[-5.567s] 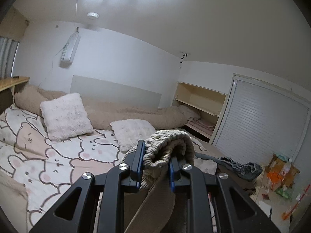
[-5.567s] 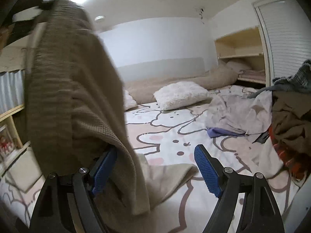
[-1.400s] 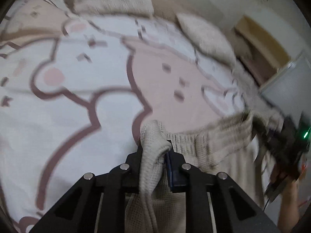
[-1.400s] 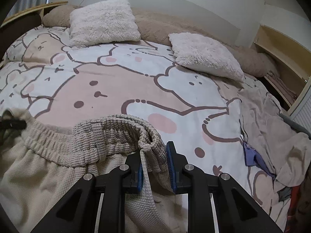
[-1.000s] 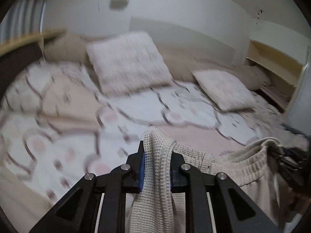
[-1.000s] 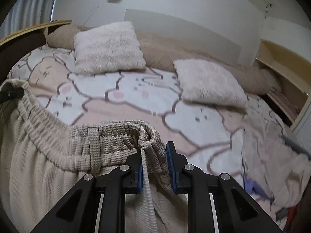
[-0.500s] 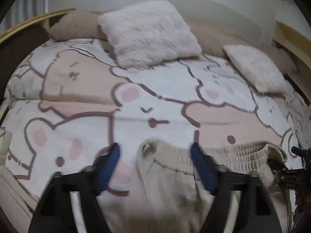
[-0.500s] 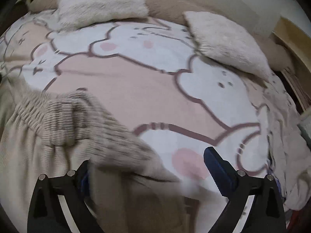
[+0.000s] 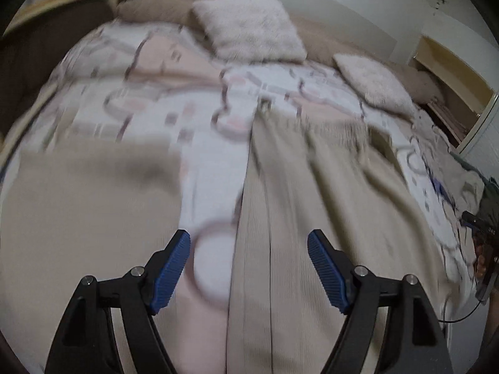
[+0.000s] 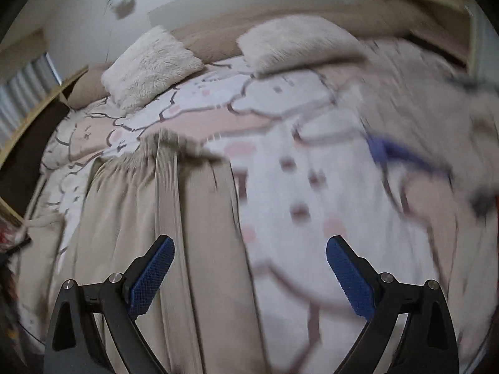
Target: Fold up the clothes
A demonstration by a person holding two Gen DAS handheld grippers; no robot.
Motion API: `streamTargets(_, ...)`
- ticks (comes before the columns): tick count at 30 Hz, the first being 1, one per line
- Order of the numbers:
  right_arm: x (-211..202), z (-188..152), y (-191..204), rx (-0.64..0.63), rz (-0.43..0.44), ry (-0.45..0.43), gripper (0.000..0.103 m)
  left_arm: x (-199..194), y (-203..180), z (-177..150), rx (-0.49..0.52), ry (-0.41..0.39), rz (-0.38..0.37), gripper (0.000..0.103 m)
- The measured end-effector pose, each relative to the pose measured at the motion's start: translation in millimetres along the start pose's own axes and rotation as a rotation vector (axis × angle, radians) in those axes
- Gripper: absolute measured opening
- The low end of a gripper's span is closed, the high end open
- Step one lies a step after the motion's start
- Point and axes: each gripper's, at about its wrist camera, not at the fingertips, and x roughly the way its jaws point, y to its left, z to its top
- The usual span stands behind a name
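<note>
Beige knit trousers (image 9: 312,205) lie spread lengthwise on the bear-print bedsheet (image 9: 149,99), waistband at the far end. They also show in the right wrist view (image 10: 174,218). My left gripper (image 9: 249,275) is open and empty above the trousers' left edge. My right gripper (image 10: 249,277) is open and empty above their right edge. Both views are motion-blurred.
Two fluffy pillows (image 9: 249,28) (image 9: 374,84) lie at the bed's head. Another beige cloth (image 9: 87,193) lies left of the trousers. A pile of other clothes (image 10: 430,118) sits at the right. A wooden shelf (image 9: 452,62) stands by the far wall.
Both grippers let go of the waistband half a second ago and have since pulled back toward the foot of the bed. The trousers now lie flat on the sheet.
</note>
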Motion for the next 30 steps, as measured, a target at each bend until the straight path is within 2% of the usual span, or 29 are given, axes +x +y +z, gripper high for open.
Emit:
streamTargets(1,-6,-16,-7,0.022,0.006,0.013,0.085,-3,0,-17,-0.003,0.004,0.014,0.078)
streamTargets(3,-12,-48,-16,0.051,0.003,0.064,0.066,-6,-3,-44,-0.008,0.010,0.037,0.078)
streamTargets(5,-14,-74,-22,0.079,0.010,0.114,0.059,-4,-6,-66,-0.028,0.021,0.045,0.078)
streamTargets(9,-10,-121,-27,0.149,0.064,0.186,0.056,4,-8,-93,-0.073,0.044,0.044,0.078)
streamTargets(13,-10,-129,-17,0.141,0.051,0.152,0.054,13,-14,-104,-0.093,0.059,0.046,0.078)
streamTargets(15,-5,-126,-14,0.170,0.106,0.149,0.027,18,-19,-109,-0.094,0.060,0.050,0.078)
streamTargets(17,2,-125,-7,0.165,0.131,0.148,0.007,22,-24,-112,-0.083,0.045,0.074,0.077)
streamTargets(18,3,-125,-2,0.149,0.116,0.136,0.007,23,-26,-113,-0.077,0.037,0.084,0.074)
streamTargets(19,0,-124,0,0.136,0.105,0.118,0.007,24,-28,-114,-0.069,0.030,0.089,0.054)
streamTargets(20,-5,-121,2,0.126,0.095,0.089,0.007,24,-28,-114,-0.062,0.030,0.089,0.041)
streamTargets(21,-11,-117,0,0.126,0.085,0.063,0.007,25,-26,-114,-0.066,0.032,0.084,0.021)
streamTargets(24,-34,-98,-19,0.151,0.022,-0.028,0.007,22,-19,-115,-0.097,0.028,0.075,0.012)
streamTargets(27,-50,-75,-56,0.212,-0.050,-0.095,0.007,12,-12,-112,-0.115,-0.001,0.095,0.012)
streamTargets(30,-49,-65,-83,0.235,-0.121,-0.107,0.007,-5,-5,-106,-0.125,-0.048,0.132,0.011)
